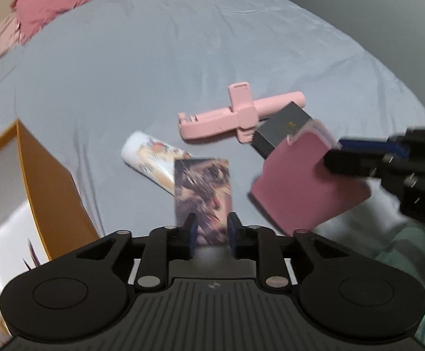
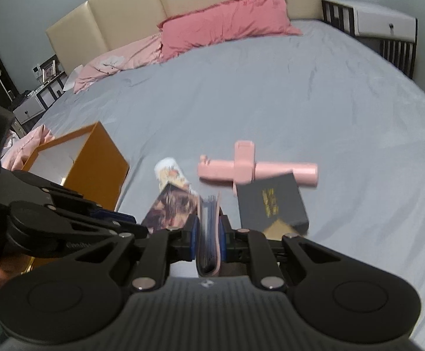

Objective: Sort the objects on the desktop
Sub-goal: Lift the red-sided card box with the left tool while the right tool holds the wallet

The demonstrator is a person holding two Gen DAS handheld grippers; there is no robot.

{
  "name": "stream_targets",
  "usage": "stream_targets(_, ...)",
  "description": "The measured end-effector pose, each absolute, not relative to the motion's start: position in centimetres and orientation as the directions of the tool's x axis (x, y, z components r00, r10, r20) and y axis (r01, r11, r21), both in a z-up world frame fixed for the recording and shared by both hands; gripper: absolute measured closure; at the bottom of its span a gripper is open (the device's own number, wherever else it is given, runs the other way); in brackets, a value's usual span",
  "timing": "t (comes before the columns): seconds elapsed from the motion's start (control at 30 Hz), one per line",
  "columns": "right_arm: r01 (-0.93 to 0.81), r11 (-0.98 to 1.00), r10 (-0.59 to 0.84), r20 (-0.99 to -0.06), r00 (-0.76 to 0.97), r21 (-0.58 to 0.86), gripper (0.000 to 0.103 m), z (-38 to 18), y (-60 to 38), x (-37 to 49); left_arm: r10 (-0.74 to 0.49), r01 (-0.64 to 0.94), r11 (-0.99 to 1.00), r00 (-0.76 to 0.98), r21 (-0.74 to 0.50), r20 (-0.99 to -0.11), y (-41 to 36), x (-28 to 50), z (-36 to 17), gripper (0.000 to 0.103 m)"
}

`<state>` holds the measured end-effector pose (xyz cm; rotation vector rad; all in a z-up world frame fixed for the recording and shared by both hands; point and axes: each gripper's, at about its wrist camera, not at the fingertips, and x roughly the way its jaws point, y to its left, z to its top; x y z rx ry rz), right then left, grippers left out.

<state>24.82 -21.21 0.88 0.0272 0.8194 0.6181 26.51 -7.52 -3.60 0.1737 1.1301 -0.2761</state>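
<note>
Smooth grey bedsheet (image 1: 124, 67) carries a pink plastic cross-shaped holder (image 1: 236, 114), a matte dark box (image 2: 271, 201), a printed tube (image 1: 148, 158) and an orange open box (image 2: 101, 161). Left gripper (image 1: 211, 228) clamps a flat glossy picture card (image 1: 202, 196) upright above the sheet; right gripper (image 2: 209, 234) pinches a pink soft-covered booklet (image 1: 306, 178) by its edge, lifted beside the card.

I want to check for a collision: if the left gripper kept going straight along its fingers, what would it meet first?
Probably the white printed tube: the left gripper, shut on a picture card, points at the sheet where the tube lies, just beyond the card's top edge. Depth is unclear; the pink phone holder lies farther on.
</note>
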Motion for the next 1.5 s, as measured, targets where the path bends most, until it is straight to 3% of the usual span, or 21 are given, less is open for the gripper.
stream_targets(0.1,-0.497,0.833,0.515,-0.668,0.537,0.243,0.088,1.2,-20.5,26.2,-0.122,0.305,0.952,0.395,0.004,-0.910,-7.4,27.9,-3.8,0.045)
stream_targets(0.33,-0.503,0.831,0.514,-0.674,0.531,0.238,0.088,-0.3,-19.5,27.9,-0.116,0.255,0.966,0.325,-0.032,-0.939,-6.9,31.3,-6.8,0.043)
stream_targets(0.43,-0.501,0.824,0.529,-0.675,0.515,0.264,0.088,-0.9,-19.8,28.3,-0.163,0.232,0.968,0.295,-0.095,-0.941,-6.4,32.1,-8.0,0.031)
stream_targets(0.57,-0.495,0.820,0.541,-0.672,0.506,0.287,0.088,-1.0,-20.1,28.6,-0.218,0.206,0.964,0.261,-0.167,-0.940,-6.2,32.7,-9.2,0.029)
stream_targets(0.73,-0.494,0.819,0.545,-0.667,0.508,0.293,0.088,-1.2,-20.1,28.6,-0.276,0.150,0.958,0.250,-0.244,-0.928,-4.9,32.4,-9.4,0.035)
stream_targets(0.87,-0.491,0.823,0.540,-0.666,0.515,0.287,0.088,-1.1,-20.1,28.4,-0.264,0.161,0.961,0.305,-0.224,-0.915,-5.0,30.9,-7.9,0.063)
stream_targets(1.0,-0.478,0.818,0.553,-0.664,0.503,0.319,0.088,-1.1,-20.7,28.1,-0.288,0.178,0.954,0.338,-0.240,-0.896,-4.8,28.8,-6.4,0.074)
stream_targets(1.13,-0.484,0.808,0.569,-0.662,0.487,0.338,0.088,-0.9,-20.9,27.1,-0.308,0.215,0.946,0.373,-0.242,-0.875,-5.5,26.6,-5.1,0.077)
stream_targets(1.5,-0.500,0.794,0.579,-0.682,0.447,0.346,0.088,0.2,-21.4,21.5,-0.207,0.205,0.971,0.447,-0.126,-0.870,-7.5,18.3,-5.7,0.077)
